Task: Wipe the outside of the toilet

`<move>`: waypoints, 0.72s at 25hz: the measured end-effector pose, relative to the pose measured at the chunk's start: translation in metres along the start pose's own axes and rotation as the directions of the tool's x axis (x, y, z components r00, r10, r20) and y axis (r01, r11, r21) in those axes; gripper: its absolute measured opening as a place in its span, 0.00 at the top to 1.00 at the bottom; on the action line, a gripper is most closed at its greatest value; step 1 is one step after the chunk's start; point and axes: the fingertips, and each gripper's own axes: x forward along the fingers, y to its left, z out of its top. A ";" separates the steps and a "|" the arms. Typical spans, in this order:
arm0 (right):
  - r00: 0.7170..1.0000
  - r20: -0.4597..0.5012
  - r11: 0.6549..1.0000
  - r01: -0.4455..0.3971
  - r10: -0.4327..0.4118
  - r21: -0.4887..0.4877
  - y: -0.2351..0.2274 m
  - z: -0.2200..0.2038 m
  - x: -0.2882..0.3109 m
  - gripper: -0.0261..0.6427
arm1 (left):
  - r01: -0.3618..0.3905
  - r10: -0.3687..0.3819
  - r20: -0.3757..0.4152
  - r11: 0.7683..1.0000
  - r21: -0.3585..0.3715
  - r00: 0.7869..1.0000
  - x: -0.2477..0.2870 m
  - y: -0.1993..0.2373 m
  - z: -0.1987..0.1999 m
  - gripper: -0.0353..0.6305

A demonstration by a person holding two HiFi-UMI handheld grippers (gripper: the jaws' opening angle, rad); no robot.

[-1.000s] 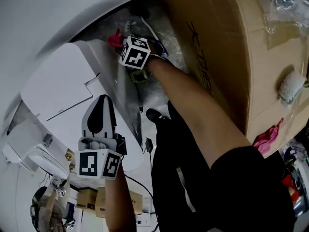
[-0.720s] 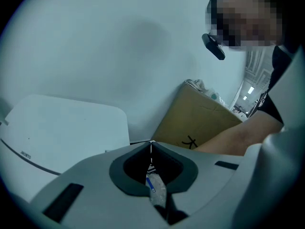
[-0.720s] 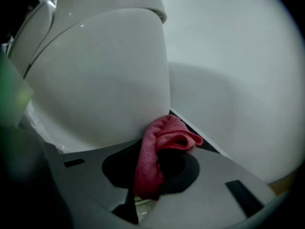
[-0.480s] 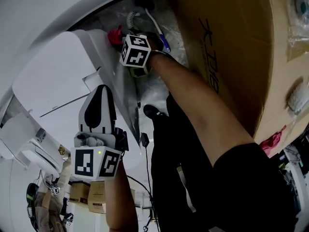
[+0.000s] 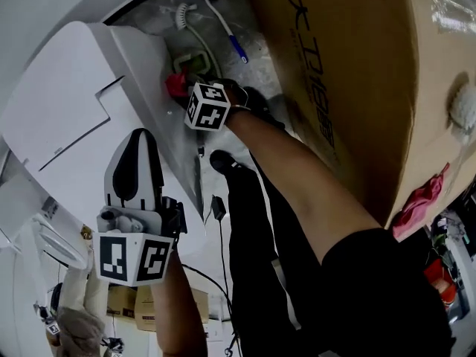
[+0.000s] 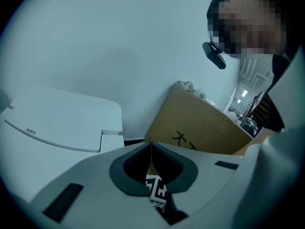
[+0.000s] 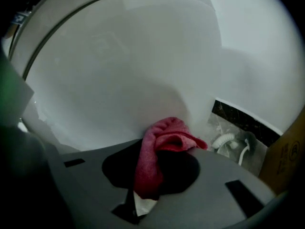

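Head view: right gripper low beside toilet, red cloth at tip; left gripper over lid.
Left gripper view: closed together, nothing held.
Right gripper view: clamped on cloth, apparently touching toilet's white side; cardboard box near.

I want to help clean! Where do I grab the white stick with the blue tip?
Probably mid-shaft on the stick, coming from above: it seems to lie flat in the narrow gap between the toilet and the box.
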 end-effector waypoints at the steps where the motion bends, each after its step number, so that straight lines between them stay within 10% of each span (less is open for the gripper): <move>1: 1.000 -0.001 1.000 -0.004 0.004 0.008 0.012 -0.008 0.001 0.83 | 0.007 -0.007 0.007 1.000 0.005 1.000 -0.004 -0.004 -0.002 0.92; 18: 0.997 -0.040 0.995 -0.061 0.064 0.084 0.198 -0.127 0.030 0.83 | 0.066 -0.062 -0.037 0.991 0.115 0.997 -0.068 -0.025 -0.088 0.92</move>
